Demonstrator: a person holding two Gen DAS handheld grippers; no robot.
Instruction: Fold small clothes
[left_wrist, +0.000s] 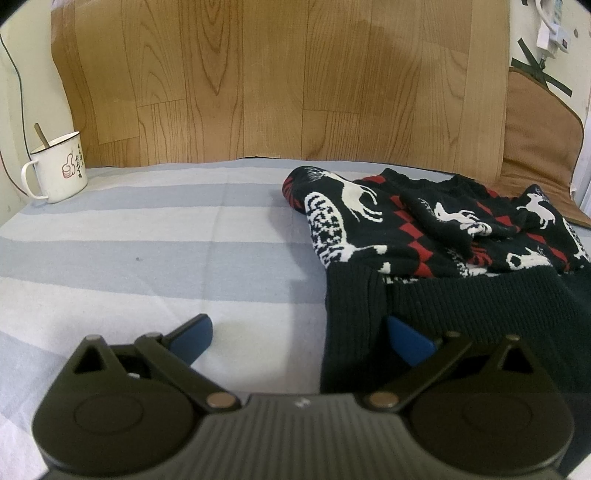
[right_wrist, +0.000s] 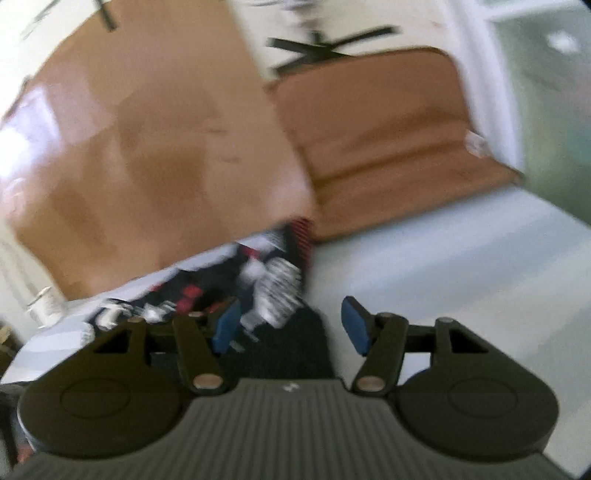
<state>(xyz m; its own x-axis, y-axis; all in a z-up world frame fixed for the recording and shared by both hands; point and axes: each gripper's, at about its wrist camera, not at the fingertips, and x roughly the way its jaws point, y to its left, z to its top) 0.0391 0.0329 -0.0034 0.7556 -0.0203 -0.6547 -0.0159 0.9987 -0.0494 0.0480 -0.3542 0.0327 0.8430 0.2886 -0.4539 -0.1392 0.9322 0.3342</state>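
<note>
Knit black sweater (left_wrist: 424, 236) with white deer and red diamonds lies crumpled, right-centre of the left wrist view, on a striped blue-grey sheet (left_wrist: 147, 240). Ribbed hem runs down to lower right. Left tool (left_wrist: 301, 338) stands wide open, nothing gripped: left pad over bare sheet, right pad (left_wrist: 406, 338) at the hem edge, can't tell if it touches. White mug (left_wrist: 59, 168) with a spoon sits far left, well apart. Wood-pattern panel (left_wrist: 277, 81) fills the top.

Right wrist view: heavy blur, frame tilted. Right tool (right_wrist: 291, 328) partly open, jaws apart, nothing clamped. Sweater (right_wrist: 273, 291) sits lower centre, just ahead of and under the left pad; dark fabric shows between the pads. Plain sheet (right_wrist: 443, 266) to the right.

Risks, my read:
- Garment is bunched, a sleeve looks doubled over, so a fold started now would trap the wrinkles.
- Left tool straddles the hem edge; closing could catch the sheet with the knit.
- Thick ribbing may slip a shallow pinch.
</note>
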